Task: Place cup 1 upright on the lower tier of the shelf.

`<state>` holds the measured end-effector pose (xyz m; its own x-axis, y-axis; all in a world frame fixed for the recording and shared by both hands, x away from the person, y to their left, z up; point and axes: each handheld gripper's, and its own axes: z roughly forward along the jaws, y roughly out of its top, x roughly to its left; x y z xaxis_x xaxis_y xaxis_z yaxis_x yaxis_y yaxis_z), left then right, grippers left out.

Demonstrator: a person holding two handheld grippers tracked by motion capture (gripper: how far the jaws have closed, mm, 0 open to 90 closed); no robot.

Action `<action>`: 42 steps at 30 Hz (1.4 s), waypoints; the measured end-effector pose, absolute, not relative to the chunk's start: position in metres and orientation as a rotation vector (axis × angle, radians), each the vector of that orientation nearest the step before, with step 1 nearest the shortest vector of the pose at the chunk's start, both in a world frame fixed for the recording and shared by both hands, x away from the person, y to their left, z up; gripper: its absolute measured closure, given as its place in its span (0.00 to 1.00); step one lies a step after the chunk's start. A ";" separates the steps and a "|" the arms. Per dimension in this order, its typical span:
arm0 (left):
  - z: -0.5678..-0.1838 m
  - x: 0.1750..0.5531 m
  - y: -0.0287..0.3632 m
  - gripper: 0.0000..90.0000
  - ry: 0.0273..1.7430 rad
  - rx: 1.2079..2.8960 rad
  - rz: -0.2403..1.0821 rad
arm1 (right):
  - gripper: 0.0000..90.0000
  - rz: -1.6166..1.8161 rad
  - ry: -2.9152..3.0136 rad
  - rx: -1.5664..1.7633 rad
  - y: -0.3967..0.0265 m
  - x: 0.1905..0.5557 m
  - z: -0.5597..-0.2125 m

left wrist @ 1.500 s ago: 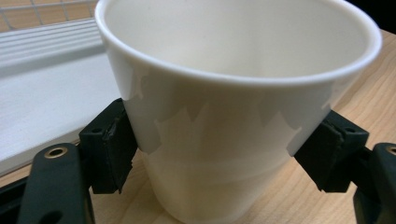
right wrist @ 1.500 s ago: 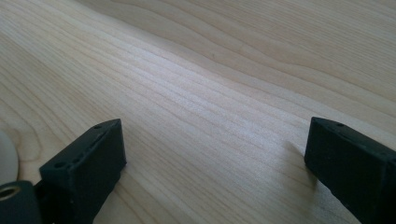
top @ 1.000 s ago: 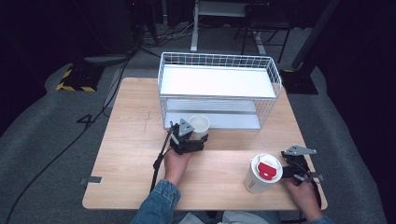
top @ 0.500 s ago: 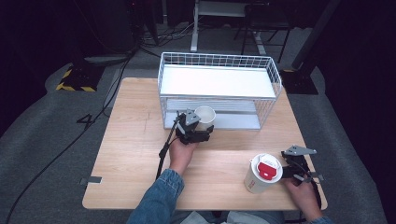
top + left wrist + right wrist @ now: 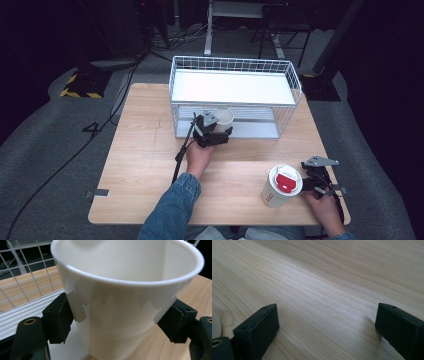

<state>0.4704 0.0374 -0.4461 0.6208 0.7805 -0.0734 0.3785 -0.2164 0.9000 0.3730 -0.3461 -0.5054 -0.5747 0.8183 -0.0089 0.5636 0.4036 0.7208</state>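
A white paper cup point(image 5: 120, 310) without a lid stands upright between my left gripper's point(image 5: 120, 325) black pads point(image 5: 58, 320), which press on both of its sides. In the high view that cup point(image 5: 223, 116) and the left gripper point(image 5: 217, 130) are at the front opening of the white wire rack point(image 5: 172, 90), by its lower shelf. A second cup with a white lid and a red patch point(image 5: 281, 186) stands near the table's front right. My right gripper point(image 5: 311, 179) rests just right of it, and its jaws point(image 5: 327, 325) stand open over bare wood.
The wire rack has a white upper shelf point(image 5: 232, 87) and a ribbed lower shelf point(image 5: 255, 129), at the back middle of the wooden table point(image 5: 145, 150). A black cable point(image 5: 181, 150) trails from the left gripper. Dark floor surrounds the table.
The left hand has carried the white cup away from the person toward the rack and a little right. The right gripper and the lidded cup have kept still.
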 end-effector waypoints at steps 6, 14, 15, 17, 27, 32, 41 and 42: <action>-0.450 0.481 0.030 0.25 0.969 1.806 0.516 | 0.06 0.975 2.302 1.194 -0.346 0.373 -0.505; -0.458 0.491 0.023 0.25 0.997 1.798 0.532 | 0.06 0.974 2.304 1.192 -0.346 0.373 -0.505; -0.459 0.492 0.022 0.25 1.001 1.797 0.532 | 0.06 0.974 2.305 1.191 -0.346 0.373 -0.505; -0.460 0.495 0.020 0.25 1.008 1.798 0.543 | 0.06 0.974 2.304 1.192 -0.346 0.373 -0.505; -0.467 0.510 0.010 0.25 1.009 1.808 0.571 | 0.06 0.974 2.305 1.190 -0.346 0.373 -0.505; -0.470 0.514 0.005 0.25 1.053 1.802 0.600 | 0.06 0.974 2.304 1.190 -0.346 0.373 -0.505; -0.473 0.525 -0.004 0.25 1.032 1.831 0.589 | 0.06 0.975 2.304 1.190 -0.346 0.373 -0.505; -0.473 0.525 -0.005 0.25 1.041 1.835 0.582 | 0.06 0.974 2.304 1.190 -0.346 0.373 -0.505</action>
<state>0.5252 -0.0053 -0.4731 0.5305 0.8469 -0.0356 0.4129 -0.2215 0.8834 0.3729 -0.3461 -0.5053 -0.5755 0.8177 -0.0099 0.5626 0.4047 0.7209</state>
